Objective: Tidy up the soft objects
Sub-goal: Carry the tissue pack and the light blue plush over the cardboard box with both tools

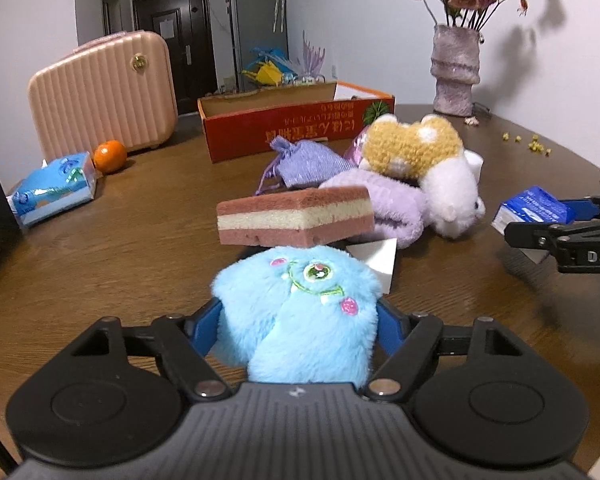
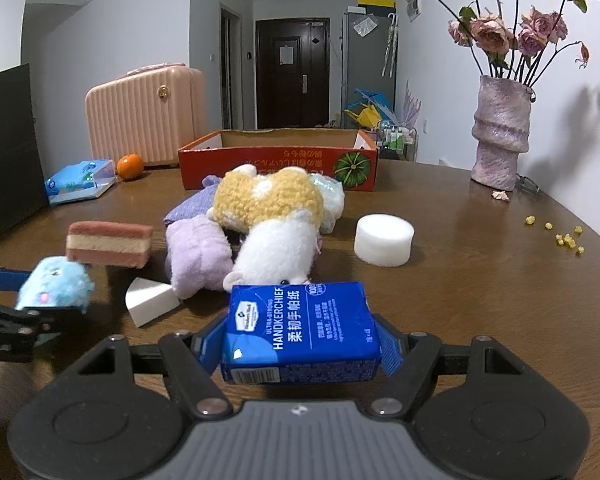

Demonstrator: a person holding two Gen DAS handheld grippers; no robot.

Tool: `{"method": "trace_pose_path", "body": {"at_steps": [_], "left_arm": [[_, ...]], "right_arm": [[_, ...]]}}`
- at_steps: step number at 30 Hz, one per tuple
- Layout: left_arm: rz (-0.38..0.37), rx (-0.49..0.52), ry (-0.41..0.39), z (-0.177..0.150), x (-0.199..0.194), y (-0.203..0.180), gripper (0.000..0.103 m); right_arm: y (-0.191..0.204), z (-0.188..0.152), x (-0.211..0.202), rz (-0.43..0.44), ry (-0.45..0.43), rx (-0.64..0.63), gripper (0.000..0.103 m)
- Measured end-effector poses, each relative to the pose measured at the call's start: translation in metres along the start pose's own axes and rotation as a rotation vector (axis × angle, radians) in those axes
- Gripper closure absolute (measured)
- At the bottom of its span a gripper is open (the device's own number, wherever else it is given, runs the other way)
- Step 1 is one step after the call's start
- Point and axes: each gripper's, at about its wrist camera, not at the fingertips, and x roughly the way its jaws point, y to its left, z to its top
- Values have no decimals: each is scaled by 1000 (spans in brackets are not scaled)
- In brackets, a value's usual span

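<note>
My left gripper (image 1: 298, 318) is shut on a fluffy light-blue monster plush (image 1: 292, 300), held a little above the brown table (image 1: 120, 248). My right gripper (image 2: 300, 342) is shut on a blue handkerchief pack (image 2: 300, 332), also off the table. Ahead lie a pink-and-cream layered sponge (image 1: 296, 216), a lilac plush (image 1: 392, 200), a yellow-and-white knitted plush (image 1: 416, 148), a purple drawstring pouch (image 1: 308, 164), a white foam wedge (image 2: 148, 300) and a white foam disc (image 2: 384, 240). An open red cardboard box (image 2: 276, 168) stands behind the pile.
A pink ribbed suitcase (image 1: 104, 92), an orange (image 1: 110, 155) and a blue tissue pack (image 1: 54, 188) sit at the far left. A black bag (image 2: 8, 140) stands at the left edge. A vase with dried roses (image 2: 500, 136) and yellow crumbs (image 2: 564, 238) are at the right.
</note>
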Motion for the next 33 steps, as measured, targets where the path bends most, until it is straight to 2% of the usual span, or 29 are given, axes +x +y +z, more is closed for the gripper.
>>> {"method": "trace_pose_path", "body": {"at_steps": [13, 23, 33], "left_arm": [[45, -13, -129, 13, -43, 7, 26], [85, -24, -201, 34, -50, 15, 26], [104, -50, -245, 63, -40, 19, 26]], "right_arm": [[0, 5, -12, -10, -37, -3, 30], [-3, 18, -20, -37, -81, -15, 30], [-11, 46, -18, -52, -145, -28, 30]]}}
